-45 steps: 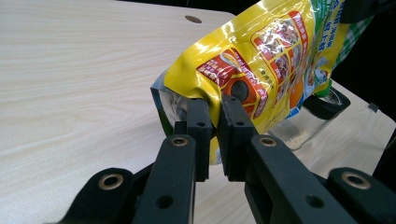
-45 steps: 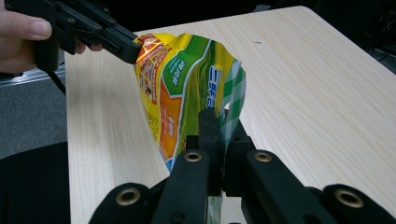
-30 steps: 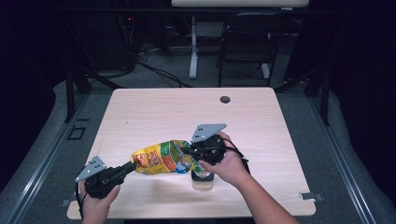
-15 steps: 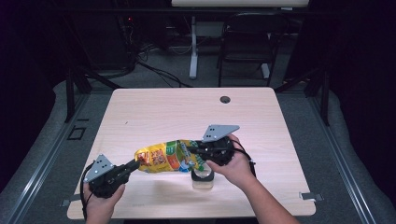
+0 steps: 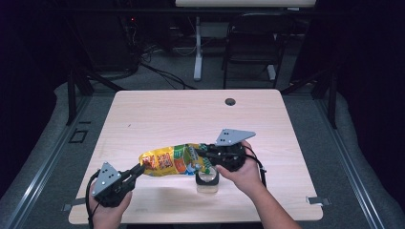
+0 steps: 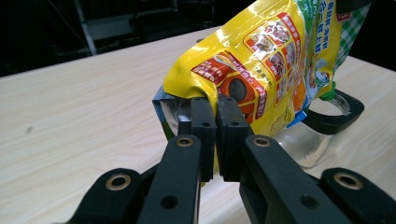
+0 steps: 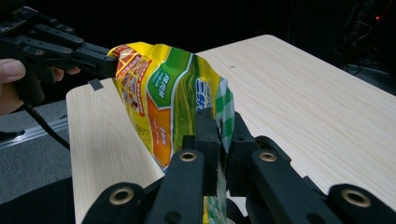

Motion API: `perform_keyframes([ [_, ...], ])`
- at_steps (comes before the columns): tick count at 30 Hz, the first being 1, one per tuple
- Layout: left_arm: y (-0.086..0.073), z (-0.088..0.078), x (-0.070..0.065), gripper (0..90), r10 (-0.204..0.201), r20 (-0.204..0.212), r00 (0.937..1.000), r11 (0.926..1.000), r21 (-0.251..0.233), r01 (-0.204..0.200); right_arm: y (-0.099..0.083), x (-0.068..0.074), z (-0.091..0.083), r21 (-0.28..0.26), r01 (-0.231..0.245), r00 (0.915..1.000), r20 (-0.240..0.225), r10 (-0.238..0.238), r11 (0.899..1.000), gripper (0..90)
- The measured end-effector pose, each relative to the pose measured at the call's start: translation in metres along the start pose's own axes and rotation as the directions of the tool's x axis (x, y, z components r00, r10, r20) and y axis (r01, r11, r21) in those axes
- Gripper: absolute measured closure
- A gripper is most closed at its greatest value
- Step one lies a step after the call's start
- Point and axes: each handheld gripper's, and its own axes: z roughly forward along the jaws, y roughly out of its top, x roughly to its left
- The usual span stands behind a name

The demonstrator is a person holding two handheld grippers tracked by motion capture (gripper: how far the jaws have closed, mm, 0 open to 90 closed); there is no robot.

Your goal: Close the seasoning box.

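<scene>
A yellow-and-green snack bag (image 5: 174, 161) hangs stretched between two hand-held grippers above a light wooden table (image 5: 157, 114). The left gripper (image 5: 138, 170) is clamped on the bag's bottom edge. The right gripper (image 5: 200, 155), whose jaws have just been easing apart, pinches the checked top end. A clear jar (image 5: 207, 181) stands just under the right gripper.
</scene>
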Motion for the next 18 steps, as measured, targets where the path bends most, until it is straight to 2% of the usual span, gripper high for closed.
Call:
perform_keyframes([
  [7, 0.002, -0.002, -0.007, 87.5, 0.040, -0.029, 0.9988, 0.9991, -0.012, -0.040, -0.008, -0.004, -0.005, -0.044, -0.043, 0.9990, 0.005, 0.044, 0.998, 83.7],
  [13, 0.007, -0.005, -0.016, 87.5, 0.090, -0.062, 0.9940, 0.9957, -0.019, -0.091, -0.014, -0.003, -0.011, -0.065, -0.057, 0.9983, 0.009, 0.058, 0.996, 84.3],
  [18, 0.008, -0.005, -0.020, 87.5, 0.109, -0.075, 0.9912, 0.9936, -0.023, -0.111, -0.018, -0.002, -0.014, -0.079, -0.060, 0.9980, 0.012, 0.061, 0.995, 85.5],
])
